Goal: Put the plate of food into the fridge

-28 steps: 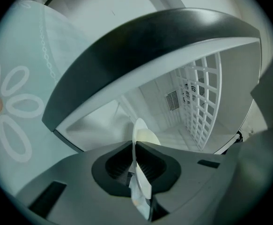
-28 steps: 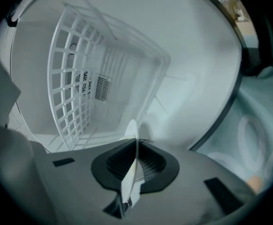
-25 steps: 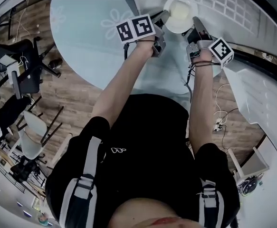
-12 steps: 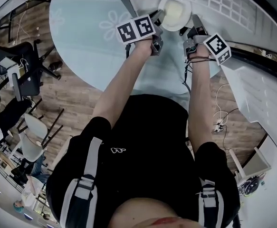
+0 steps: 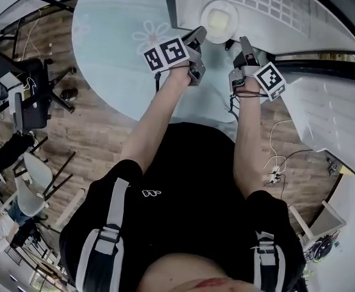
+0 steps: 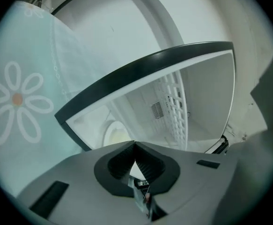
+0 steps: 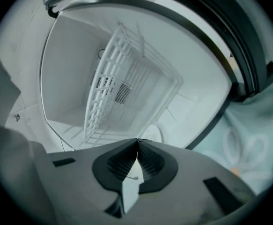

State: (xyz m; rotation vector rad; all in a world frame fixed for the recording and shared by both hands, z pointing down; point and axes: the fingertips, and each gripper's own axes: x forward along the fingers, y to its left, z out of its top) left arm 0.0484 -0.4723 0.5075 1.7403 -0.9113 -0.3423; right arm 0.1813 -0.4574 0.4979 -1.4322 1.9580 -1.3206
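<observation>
I am holding my left gripper (image 5: 200,35) and right gripper (image 5: 244,42) just outside the open fridge (image 5: 186,5), one at each side of its opening. Both pairs of jaws are pressing together at the tips, gripping nothing. The white plate of food (image 5: 220,20) is sitting inside on the fridge floor, near a white wire rack (image 5: 268,2).

Plate (image 5: 218,20) inside fridge (image 5: 186,2) — left gripper (image 5: 198,36) and right gripper (image 5: 243,42) near it.
</observation>
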